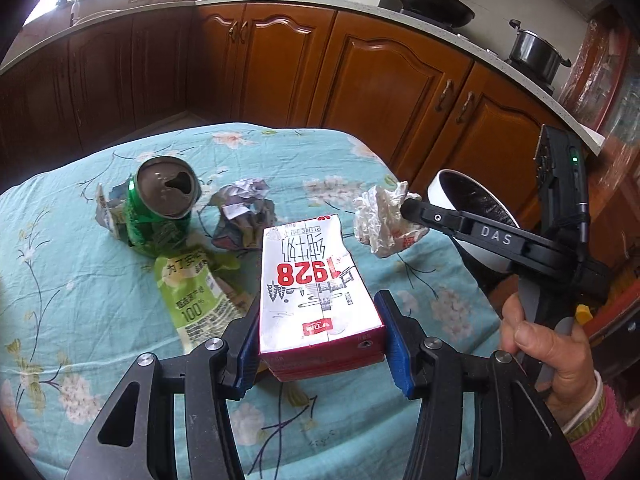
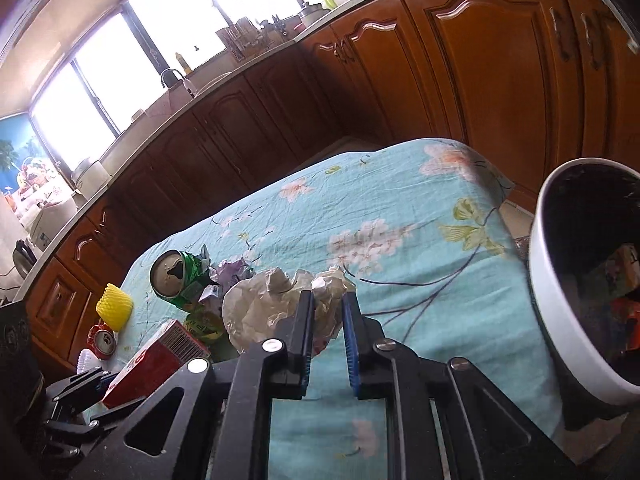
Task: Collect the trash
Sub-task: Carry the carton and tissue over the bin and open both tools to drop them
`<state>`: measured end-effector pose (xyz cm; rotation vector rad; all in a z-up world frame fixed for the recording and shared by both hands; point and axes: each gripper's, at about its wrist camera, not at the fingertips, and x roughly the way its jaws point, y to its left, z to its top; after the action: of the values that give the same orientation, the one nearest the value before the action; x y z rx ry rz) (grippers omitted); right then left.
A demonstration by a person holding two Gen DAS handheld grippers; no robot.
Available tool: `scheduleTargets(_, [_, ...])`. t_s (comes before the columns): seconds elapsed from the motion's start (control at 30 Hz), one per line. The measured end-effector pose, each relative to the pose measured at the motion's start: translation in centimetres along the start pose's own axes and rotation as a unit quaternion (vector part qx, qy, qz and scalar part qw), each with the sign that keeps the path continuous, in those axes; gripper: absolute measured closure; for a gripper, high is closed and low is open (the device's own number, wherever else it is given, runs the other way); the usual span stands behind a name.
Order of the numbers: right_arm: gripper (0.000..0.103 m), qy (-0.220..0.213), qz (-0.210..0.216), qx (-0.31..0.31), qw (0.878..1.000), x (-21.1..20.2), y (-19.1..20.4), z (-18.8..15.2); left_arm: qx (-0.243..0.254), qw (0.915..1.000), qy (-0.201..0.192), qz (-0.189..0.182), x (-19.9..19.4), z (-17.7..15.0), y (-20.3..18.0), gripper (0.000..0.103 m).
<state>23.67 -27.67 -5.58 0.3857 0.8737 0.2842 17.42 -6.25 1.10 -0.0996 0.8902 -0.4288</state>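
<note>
My left gripper (image 1: 320, 320) is shut on a red and white milk carton (image 1: 316, 280), held at its near end above the teal floral tablecloth (image 1: 72, 312). The same carton (image 2: 160, 356) shows at the lower left of the right wrist view. My right gripper (image 2: 328, 300) is shut on a crumpled white paper wad (image 2: 264, 304); in the left wrist view that gripper (image 1: 408, 204) holds the wad (image 1: 380, 216) beside a white bin (image 1: 436, 196). The bin (image 2: 540, 280) has a black liner and some trash inside.
On the cloth lie a crushed green can (image 1: 160, 208), a crumpled grey-purple paper (image 1: 244, 212), a green pouch (image 1: 196, 292) and a torn wrapper (image 1: 106, 212). A yellow foam net (image 2: 114, 306) and a red can (image 2: 103, 340) sit near the table's left edge. Wooden cabinets (image 1: 280, 60) stand behind.
</note>
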Motion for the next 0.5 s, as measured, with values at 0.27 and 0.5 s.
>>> scheduleTargets(0.27, [0.089,-0.035,-0.048,0.042,0.997,-7.8,-5.8,-2.4,0.055,0.9975,0.022,-0.04,3.9,0.9,-4.8,0.052])
scheduleTargets(0.5, [0.089,-0.067,-0.093,0.075,0.991,-13.1,-9.8,-3.8,0.095,0.9932,0.033,-0.059,6.5,1.7,-8.6,0.052])
